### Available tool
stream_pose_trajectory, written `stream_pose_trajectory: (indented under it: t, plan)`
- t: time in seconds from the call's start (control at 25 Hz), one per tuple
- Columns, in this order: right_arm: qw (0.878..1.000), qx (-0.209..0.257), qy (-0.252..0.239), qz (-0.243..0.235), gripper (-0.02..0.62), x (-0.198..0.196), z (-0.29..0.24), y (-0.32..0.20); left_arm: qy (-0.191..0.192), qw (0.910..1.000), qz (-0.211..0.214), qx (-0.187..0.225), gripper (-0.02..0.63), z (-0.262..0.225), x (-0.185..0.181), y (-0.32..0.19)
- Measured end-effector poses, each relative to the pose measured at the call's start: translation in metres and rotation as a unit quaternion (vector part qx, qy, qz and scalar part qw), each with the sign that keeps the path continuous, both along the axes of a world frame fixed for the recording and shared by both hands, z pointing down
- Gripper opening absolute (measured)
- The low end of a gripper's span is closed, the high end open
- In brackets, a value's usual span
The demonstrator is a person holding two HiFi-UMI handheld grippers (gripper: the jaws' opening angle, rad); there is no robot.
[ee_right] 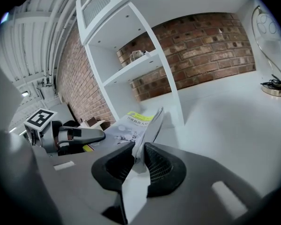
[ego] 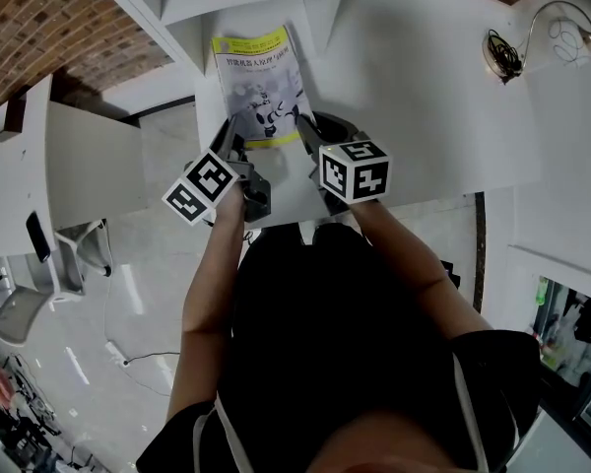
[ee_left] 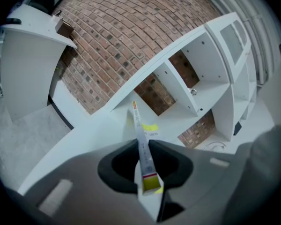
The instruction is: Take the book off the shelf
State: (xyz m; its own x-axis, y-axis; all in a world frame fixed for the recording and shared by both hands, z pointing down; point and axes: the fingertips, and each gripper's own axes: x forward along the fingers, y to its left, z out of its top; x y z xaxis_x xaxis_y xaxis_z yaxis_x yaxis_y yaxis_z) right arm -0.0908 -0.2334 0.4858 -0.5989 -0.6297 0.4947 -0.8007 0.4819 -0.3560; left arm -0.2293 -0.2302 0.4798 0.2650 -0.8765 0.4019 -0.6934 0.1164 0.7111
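Both left tongs (ee_left: pixel 143 148) and right tongs (ee_right: pixel 139 150) pinch book (ego: pixel 260 79), white shelf (ee_right: pixel 131 68) beyond

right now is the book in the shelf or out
Out: the book is held cover up by the left gripper and right gripper, in front of the shelf.

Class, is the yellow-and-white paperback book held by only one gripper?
No, the left gripper and right gripper both clamp the book.
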Motion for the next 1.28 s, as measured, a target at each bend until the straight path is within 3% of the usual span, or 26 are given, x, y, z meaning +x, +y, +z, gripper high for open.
stream_pose_trajectory:
  t: [1.28]
  plan:
    - [0.995,0.043,-0.010,-0.084,0.066,0.035,-0.029,0.078,-0.008,0.9974,-0.046,0.055,0.072,-0.028,0.044,0.092]
